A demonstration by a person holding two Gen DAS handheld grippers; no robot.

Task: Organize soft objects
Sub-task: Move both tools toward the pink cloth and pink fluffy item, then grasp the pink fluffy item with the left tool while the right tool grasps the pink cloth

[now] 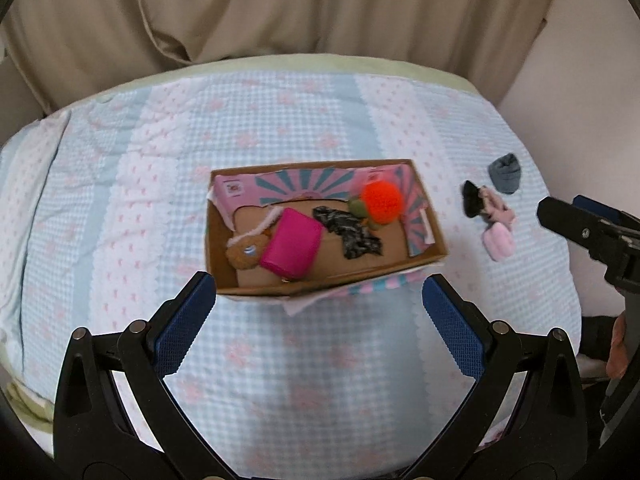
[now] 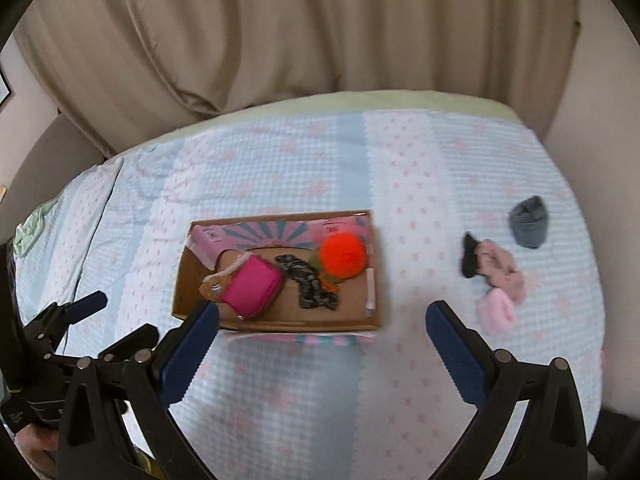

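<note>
Blue-padded, the left claw (image 1: 319, 296) and right claw (image 2: 322, 326) both hover released and holding nothing above the bed (image 1: 280, 120). Ahead, a cardboard box (image 1: 224, 280) holds a magenta pouch (image 1: 292, 246), orange pom-pom (image 1: 382, 202) and dark patterned cloth (image 1: 352, 236). Right of it, on open quilt, lie pink socks (image 2: 500, 280) and a grey rolled sock (image 2: 528, 222), blurred.
</note>
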